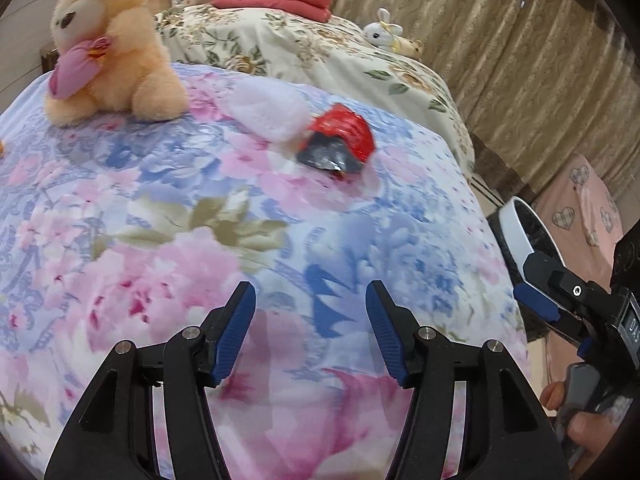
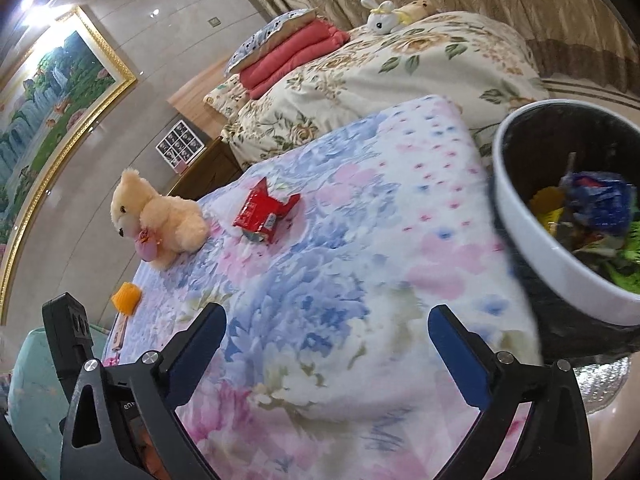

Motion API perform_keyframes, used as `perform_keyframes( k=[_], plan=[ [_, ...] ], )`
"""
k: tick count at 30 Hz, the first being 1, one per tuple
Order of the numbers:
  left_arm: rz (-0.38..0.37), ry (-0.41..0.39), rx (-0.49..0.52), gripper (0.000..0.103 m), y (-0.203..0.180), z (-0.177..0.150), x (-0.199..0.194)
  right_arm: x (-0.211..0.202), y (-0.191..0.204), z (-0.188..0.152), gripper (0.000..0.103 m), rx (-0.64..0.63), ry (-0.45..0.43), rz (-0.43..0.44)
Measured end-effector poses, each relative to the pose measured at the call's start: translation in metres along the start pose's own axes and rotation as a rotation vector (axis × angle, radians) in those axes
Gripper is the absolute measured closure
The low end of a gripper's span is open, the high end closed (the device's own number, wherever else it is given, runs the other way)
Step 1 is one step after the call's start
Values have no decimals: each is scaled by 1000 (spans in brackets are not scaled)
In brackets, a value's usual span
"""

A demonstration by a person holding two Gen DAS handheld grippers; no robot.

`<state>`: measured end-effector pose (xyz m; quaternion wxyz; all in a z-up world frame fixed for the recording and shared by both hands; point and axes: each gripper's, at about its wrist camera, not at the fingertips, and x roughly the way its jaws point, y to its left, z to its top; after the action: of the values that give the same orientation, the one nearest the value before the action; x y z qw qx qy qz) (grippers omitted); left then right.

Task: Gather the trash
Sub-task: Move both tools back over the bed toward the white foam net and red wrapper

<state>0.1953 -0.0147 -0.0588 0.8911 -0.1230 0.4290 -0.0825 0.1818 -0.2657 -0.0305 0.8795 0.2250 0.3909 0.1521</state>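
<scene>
Item count, as visible:

- Red wrapper [image 2: 264, 210]: one, on the floral bedspread [image 2: 340, 280], toward its far edge.
- White fluffy wad [image 1: 266, 110]: one, touching the wrapper.
- Plush toys: three. One peach teddy bear [image 2: 156, 220] near the bedspread's far left corner; one white rabbit [image 2: 380, 16] and one tan toy [image 2: 414, 6] on the second bed [image 2: 400, 64].
- Orange object [image 2: 127, 298]: one, at the left edge.
- Trash bin [image 2: 560, 248]: one, off the right edge.
- Folded red blankets [image 2: 288, 60]: one stack.

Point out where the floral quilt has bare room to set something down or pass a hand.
The quilt is bare from both open grippers up to the red wrapper, and along its edge beside the trash bin. It is crowded at the far end: teddy bear, wrapper and white wad sit close together; an orange piece lies at the other edge.
</scene>
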Motion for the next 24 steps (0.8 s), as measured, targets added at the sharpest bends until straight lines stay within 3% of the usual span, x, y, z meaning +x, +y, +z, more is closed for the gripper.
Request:
perform_keyframes(
  k=[7, 24],
  plan=[
    [37, -9, -36, 45, 27, 12, 4, 23, 12, 5, 1, -11, 19, 12],
    [51, -27, -56, 45, 48, 65, 36, 83, 21, 36, 2, 29, 48, 45]
  ],
)
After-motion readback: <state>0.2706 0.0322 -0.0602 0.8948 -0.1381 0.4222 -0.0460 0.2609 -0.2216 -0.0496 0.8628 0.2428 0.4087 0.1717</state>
